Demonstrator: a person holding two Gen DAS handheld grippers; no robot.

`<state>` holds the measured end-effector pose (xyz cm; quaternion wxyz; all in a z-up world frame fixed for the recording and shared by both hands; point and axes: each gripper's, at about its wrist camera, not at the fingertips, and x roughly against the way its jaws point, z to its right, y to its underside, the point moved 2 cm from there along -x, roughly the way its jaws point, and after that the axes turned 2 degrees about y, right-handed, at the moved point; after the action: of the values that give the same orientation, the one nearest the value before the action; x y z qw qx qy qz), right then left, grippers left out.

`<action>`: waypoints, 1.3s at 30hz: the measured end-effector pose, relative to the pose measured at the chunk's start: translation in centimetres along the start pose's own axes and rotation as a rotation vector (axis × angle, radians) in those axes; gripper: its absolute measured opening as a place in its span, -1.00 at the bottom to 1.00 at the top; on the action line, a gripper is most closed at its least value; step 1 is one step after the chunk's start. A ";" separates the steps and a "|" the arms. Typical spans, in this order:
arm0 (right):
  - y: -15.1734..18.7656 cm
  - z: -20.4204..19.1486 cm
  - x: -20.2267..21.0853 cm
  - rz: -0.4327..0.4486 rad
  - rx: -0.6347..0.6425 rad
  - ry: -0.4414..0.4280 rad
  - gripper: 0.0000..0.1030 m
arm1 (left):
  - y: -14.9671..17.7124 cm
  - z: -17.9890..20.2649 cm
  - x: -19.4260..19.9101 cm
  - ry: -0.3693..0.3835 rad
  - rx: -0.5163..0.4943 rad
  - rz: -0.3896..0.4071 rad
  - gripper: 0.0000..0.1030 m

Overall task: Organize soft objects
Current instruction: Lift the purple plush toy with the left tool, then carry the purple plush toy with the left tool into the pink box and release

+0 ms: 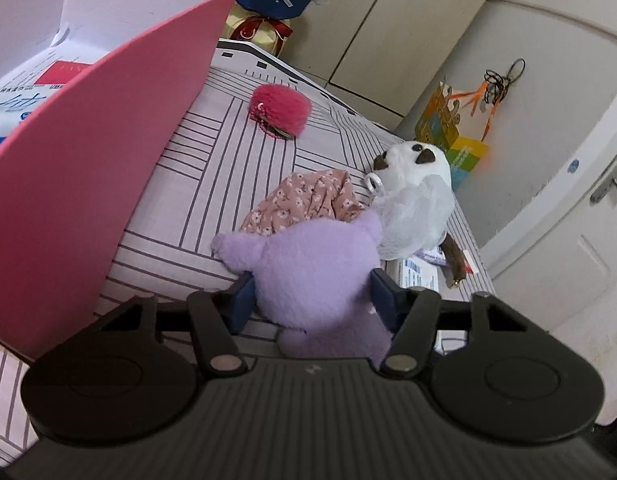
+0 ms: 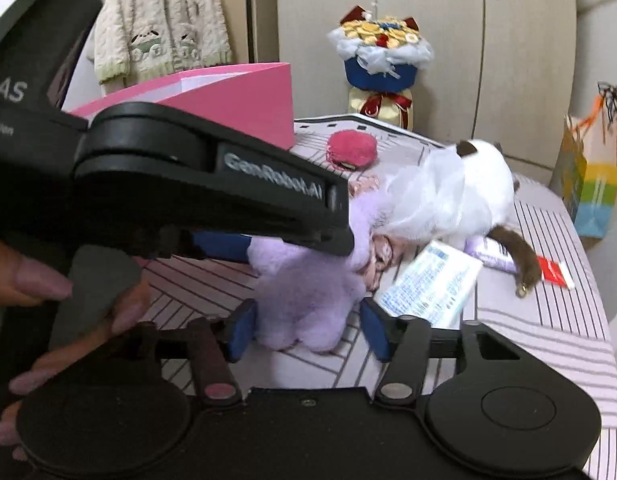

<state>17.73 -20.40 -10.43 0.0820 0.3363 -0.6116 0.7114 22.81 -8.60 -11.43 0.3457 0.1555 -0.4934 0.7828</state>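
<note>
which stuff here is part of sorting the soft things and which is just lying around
Part of the job: purple plush, white plush cat, floral cloth, pink fluffy pouch, pink box.

Just lying about: wipes packet, red-capped tube, bouquet, colourful gift bag, hanging cardigan.

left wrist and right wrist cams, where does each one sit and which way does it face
Left wrist: on the left gripper, angled down across the striped bed cover, its pads pressing the purple plush toy; pink box beside it; no hand shows.
Right wrist: on the right gripper, angled down at the same toy, its pads apart from the plush; the left gripper and a hand show.
Shared: purple toy, white plush, red pom-pom, pink box, bouquet.
</note>
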 end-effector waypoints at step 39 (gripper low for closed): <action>0.7 -4.3 7.2 -0.048 -0.064 -0.051 0.07 | 3.4 1.5 10.4 0.076 -0.175 -0.131 0.07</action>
<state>10.28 -18.65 -6.93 0.0942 0.3660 -0.6277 0.6805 12.88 -6.77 -6.90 0.4270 0.1268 -0.5350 0.7179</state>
